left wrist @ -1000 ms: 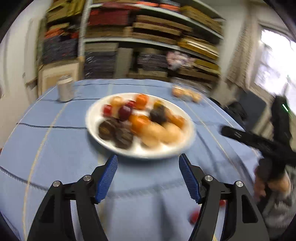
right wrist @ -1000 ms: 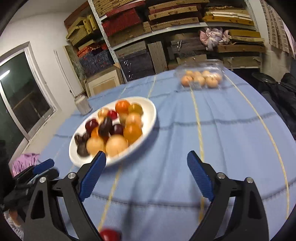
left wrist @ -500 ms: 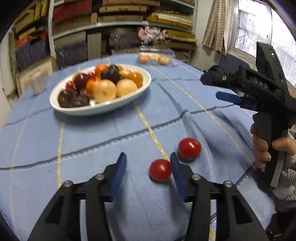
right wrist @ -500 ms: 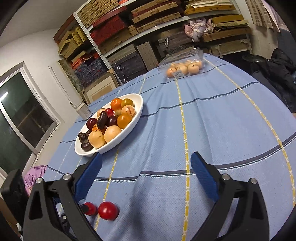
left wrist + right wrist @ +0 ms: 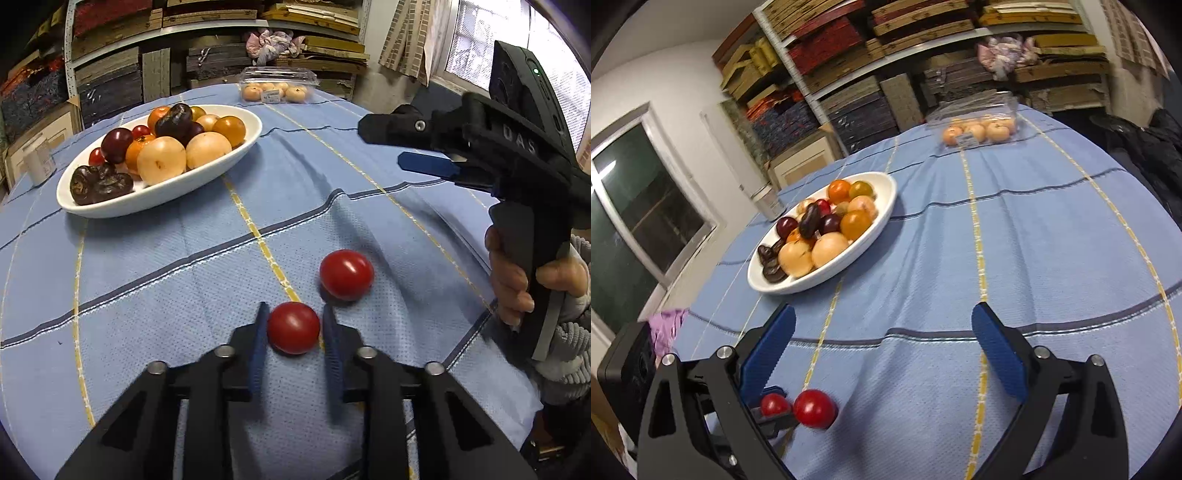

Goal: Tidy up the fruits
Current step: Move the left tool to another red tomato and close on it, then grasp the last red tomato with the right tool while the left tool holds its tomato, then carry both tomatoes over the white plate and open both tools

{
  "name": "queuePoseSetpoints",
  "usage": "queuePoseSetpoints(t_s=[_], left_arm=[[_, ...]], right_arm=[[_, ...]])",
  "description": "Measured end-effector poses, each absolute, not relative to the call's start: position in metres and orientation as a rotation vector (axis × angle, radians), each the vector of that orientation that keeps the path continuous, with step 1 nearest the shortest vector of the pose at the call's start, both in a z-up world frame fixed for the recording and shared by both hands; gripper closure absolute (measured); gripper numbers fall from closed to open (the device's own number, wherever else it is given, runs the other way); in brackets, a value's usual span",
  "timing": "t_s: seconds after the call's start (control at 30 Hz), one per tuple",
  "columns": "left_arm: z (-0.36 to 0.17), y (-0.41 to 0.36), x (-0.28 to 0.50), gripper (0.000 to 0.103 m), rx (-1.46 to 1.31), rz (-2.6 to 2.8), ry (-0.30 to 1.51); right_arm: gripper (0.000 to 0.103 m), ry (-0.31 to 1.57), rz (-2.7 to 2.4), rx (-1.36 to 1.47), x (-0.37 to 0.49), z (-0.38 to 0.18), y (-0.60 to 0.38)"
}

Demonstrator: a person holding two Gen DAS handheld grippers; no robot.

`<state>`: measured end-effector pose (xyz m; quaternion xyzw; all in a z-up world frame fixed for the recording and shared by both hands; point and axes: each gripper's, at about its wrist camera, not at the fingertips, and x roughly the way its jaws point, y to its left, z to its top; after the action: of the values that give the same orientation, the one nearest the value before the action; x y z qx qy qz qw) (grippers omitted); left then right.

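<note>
In the left wrist view, our left tongs (image 5: 293,332) sit low over the counter (image 5: 147,266) with the blue pads on either side of a small red tomato (image 5: 293,327); a thin gap shows on the right side, so we judge them nearly closed around it but not yet clamped, and we cannot tell whether the left pad touches. A second red tomato (image 5: 346,274) lies just beyond it, on the side toward the white bowl (image 5: 159,192), which is heaped with mixed fruit and well apart from both. The risk we see is a round, smooth tomato squirting out if the pads close off-centre, or rolling into its neighbour and pushing that toward the counter edge. Our right hand (image 5: 517,284) grips its handle upright, to the right of the bowl. In the right wrist view, the right tongs (image 5: 882,354) are spread wide and hold nothing, raised above the cloth and aimed toward the bowl (image 5: 879,221). Both tomatoes (image 5: 814,408) show low and left, on our side of the bowl, with the far one partly hidden behind the left tongs' pad.
</note>
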<state>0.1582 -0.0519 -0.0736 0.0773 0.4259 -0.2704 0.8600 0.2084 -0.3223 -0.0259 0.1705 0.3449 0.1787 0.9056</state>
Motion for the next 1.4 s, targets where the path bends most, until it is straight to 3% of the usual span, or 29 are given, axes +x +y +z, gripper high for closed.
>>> queuePoseSetpoints(t_s=[0.5, 0.6, 0.67, 0.93, 1.2, 1.4], left_arm=[[-0.061, 0.010, 0.175, 0.077, -0.051, -0.359, 0.828], [-0.061, 0.009, 0.177, 0.077, -0.050, -0.361, 0.834], [-0.062, 0.009, 0.176, 0.077, -0.052, -0.361, 0.835], [-0.063, 0.007, 0.175, 0.077, -0.042, -0.372, 0.840], [-0.067, 0.006, 0.178, 0.077, -0.044, -0.377, 0.864], [-0.067, 0.005, 0.178, 0.077, -0.049, -0.394, 0.869]], right_arm=[[0.013, 0.737, 0.549, -0.058, 0.175, -0.035, -0.241], [0.026, 0.747, 0.564, -0.079, 0.172, -0.036, -0.237], [0.041, 0.764, 0.580, -0.092, 0.172, -0.039, -0.233], [0.047, 0.828, 0.593, -0.112, 0.179, -0.048, -0.227], [0.072, 0.884, 0.598, -0.121, 0.179, -0.057, -0.226], [0.073, 0.891, 0.604, -0.086, 0.180, -0.056, -0.231]])
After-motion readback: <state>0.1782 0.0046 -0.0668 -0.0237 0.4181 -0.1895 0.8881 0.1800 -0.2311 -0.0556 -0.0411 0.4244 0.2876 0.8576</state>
